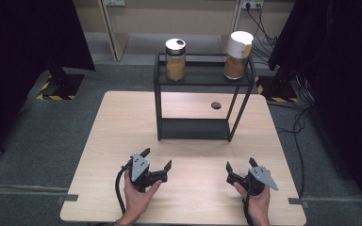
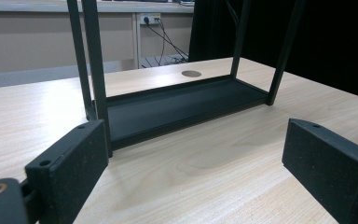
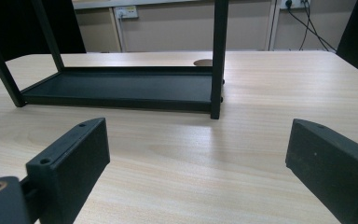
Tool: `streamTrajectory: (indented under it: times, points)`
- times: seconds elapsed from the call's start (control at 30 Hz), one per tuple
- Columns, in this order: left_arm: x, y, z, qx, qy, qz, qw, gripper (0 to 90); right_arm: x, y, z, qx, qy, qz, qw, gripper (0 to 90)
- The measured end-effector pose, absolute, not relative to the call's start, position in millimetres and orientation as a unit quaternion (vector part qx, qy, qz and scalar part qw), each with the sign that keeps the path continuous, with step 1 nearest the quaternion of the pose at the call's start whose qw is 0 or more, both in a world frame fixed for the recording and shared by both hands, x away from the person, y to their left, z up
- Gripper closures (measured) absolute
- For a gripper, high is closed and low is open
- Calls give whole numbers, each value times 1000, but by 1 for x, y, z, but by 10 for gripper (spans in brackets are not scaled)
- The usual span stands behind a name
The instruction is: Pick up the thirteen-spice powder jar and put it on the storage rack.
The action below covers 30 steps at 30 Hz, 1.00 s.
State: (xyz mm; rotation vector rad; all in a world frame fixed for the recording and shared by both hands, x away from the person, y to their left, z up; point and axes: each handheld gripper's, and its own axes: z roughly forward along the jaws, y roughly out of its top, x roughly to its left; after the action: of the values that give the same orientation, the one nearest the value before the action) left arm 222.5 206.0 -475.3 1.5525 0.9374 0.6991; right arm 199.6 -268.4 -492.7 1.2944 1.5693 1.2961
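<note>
A black two-tier metal rack [image 1: 195, 128] stands at the middle back of the wooden table [image 1: 122, 122]. On its top shelf sit two jars of brown powder: one with a silver lid [image 1: 175, 60] on the left, one with a white lid [image 1: 238, 55] on the right. My left gripper [image 1: 157, 159] rests near the front left of the table, jaws open and empty. My right gripper [image 1: 240, 164] rests at the front right, also open and empty. The rack's lower shelf [image 2: 182, 105] lies ahead of my left gripper [image 2: 196, 163]. The same lower shelf [image 3: 121, 88] lies beyond my right gripper [image 3: 198, 163].
A round grommet hole [image 1: 216, 105] sits in the table behind the rack. Dark curtains hang at both sides. Cables [image 1: 301, 117] trail over the grey floor on the right. Bare tabletop lies between the grippers and the rack.
</note>
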Motion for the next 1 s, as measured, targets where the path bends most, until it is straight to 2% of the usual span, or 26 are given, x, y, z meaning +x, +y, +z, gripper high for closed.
streamTrajectory:
  times: [1.0]
  points:
    - [223, 206, -475, 659, 397, 299, 564, 59, 200, -270, -493, 497, 611, 504, 355, 64]
